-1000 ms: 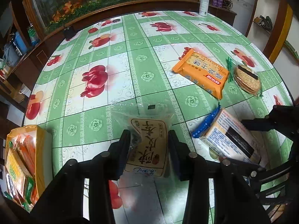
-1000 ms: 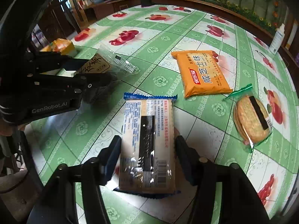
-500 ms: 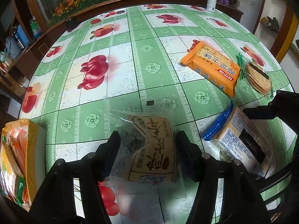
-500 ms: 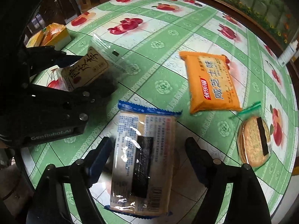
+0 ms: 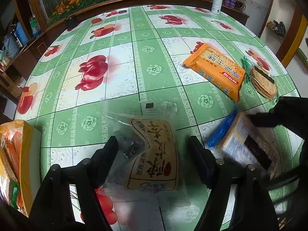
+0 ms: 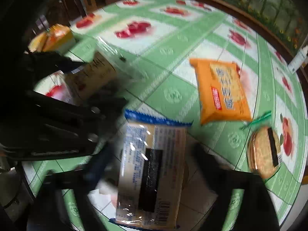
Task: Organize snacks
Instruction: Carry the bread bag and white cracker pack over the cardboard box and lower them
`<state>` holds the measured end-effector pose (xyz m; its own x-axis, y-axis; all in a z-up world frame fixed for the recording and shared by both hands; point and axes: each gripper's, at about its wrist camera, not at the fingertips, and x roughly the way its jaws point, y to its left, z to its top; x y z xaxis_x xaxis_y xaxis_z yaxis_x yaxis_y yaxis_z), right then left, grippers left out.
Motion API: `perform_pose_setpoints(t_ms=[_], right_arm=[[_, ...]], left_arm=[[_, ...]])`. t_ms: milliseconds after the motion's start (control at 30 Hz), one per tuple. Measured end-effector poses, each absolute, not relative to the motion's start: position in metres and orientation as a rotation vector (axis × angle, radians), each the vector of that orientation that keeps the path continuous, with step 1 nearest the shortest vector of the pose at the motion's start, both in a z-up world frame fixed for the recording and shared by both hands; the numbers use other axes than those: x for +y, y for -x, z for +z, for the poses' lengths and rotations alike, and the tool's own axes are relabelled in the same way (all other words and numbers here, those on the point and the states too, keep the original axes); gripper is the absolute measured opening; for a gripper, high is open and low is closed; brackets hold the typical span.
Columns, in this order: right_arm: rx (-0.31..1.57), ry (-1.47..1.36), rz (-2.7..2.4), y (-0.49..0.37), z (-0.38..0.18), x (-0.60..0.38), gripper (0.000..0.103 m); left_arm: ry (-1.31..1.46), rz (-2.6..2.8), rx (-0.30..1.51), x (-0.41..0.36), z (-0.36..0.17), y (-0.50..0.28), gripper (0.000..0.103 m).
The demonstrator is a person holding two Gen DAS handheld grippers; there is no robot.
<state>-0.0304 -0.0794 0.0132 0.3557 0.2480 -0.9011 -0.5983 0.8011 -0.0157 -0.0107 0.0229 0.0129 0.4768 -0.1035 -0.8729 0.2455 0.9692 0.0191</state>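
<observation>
A clear bag with a tan label (image 5: 154,154) lies on the table between the fingers of my left gripper (image 5: 152,150). Its jaws are opening, with a gap on each side of the bag. A blue-edged cracker pack (image 6: 152,165) lies between the fingers of my right gripper (image 6: 152,157). Those jaws are closing; the view is blurred, and thin gaps still show beside the pack. Farther right lie an orange biscuit pack (image 5: 215,71) and a round cracker pack (image 5: 262,82). The two grippers are side by side, the right one's body (image 5: 284,113) at the left view's edge.
A yellow box of snack packets (image 5: 23,154) stands at the table's near left edge. The round table (image 5: 154,48) has a green and fruit-print cloth. A white bottle (image 5: 216,0) stands at its far rim, with a wooden planter wall behind.
My left jaws have spread off the clear bag, which stays on the table. My right jaws opened wide around the cracker pack and have since narrowed; the right view has blurred.
</observation>
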Motion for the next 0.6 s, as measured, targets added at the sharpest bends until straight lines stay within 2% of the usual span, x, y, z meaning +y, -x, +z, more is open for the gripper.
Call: perform_pose_setpoints(t_ms=[33,200,600], right_arm=[[1.081,0.375,0.566,0.031,0.013,-0.079,0.056],[1.06,0.376,0.565,0.04,0.013,-0.081,0.056],[0.943,0.306,0.576,0.069,0.046,-0.089,0.055]], left_arm=[[-0.154,-0.213,1.039,0.022,0.014,0.012,0.058],[-0.195,-0.208,1.01,0.019,0.018,0.02,0.053],[-0.129,-0.127,0.89,0.047,0.066,0.073,0.053]])
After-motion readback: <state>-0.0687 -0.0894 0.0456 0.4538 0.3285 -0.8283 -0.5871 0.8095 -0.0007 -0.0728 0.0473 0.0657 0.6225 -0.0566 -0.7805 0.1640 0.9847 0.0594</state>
